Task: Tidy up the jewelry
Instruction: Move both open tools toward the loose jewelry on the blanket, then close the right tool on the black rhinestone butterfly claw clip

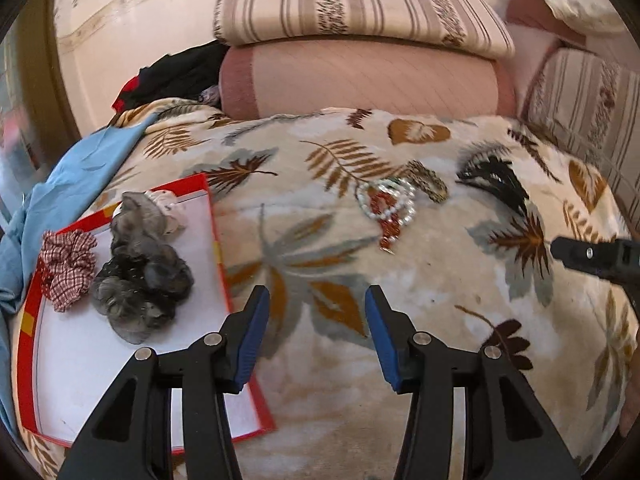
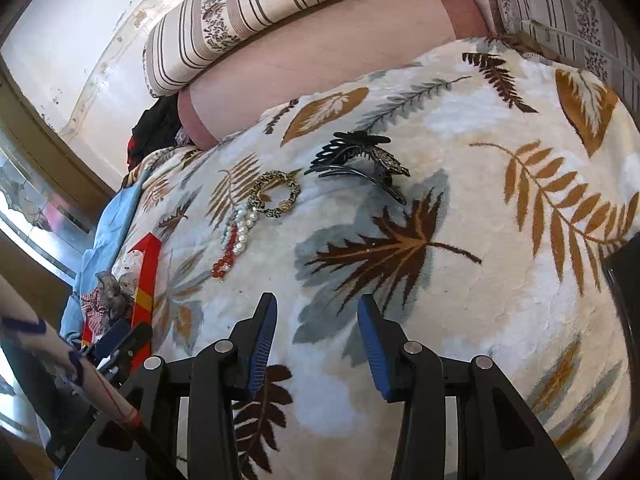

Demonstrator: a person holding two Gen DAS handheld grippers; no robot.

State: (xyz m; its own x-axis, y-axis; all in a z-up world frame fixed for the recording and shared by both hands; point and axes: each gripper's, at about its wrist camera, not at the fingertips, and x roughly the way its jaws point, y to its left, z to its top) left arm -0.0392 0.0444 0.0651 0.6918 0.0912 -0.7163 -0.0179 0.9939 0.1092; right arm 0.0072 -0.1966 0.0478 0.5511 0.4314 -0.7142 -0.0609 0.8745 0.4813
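Fleece blanket [image 1: 420,300], cream with brown and grey leaves, covers the bed where everything lies. Both grippers hover over it with nothing between their blue-padded fingers: the left gripper [image 1: 317,294] stands partly spread above bare blanket, and the right gripper [image 2: 317,302] is likewise partly spread and empty. On the near left sits a red-rimmed tray [image 1: 218,236] holding a grey scrunchie [image 1: 144,276], a red checked scrunchie [image 1: 68,270] just beside it and a pale one [image 1: 170,208] at the far end. Further out on the blanket, well apart from the tray, lies a small heap of bracelets: pearl beads [image 2: 245,226], red beads [image 2: 225,258] and a leopard-print ring [image 2: 276,194] touching them. A black claw clip [image 2: 360,160] rests just right of that heap. Striped cushions [image 1: 360,8] are stacked at the far edge.
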